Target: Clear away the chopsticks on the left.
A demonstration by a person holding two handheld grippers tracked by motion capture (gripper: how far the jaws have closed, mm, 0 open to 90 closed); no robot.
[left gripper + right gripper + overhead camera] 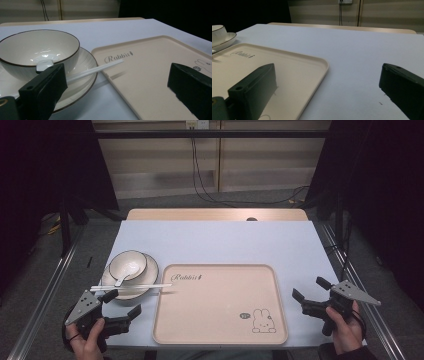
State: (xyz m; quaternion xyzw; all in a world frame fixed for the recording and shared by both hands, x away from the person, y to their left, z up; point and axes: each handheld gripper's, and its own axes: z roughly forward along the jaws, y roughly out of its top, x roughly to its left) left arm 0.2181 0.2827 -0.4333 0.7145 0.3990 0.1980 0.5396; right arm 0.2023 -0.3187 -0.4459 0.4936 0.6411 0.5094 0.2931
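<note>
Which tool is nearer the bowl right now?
Left. The left tool sits just below the bowl; the right tool is across the tray.

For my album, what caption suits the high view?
Two open grippers flank a beige tray; bowl, plate and chopsticks wait left.

1. The gripper (327, 87) shows two black jaws set wide apart with nothing between them.
2. A beige tray (312, 62) lies on the pale table (367, 50), under the left jaw.
3. A bowl (217, 31) on a plate (227, 38) sits at the far left edge.
</note>
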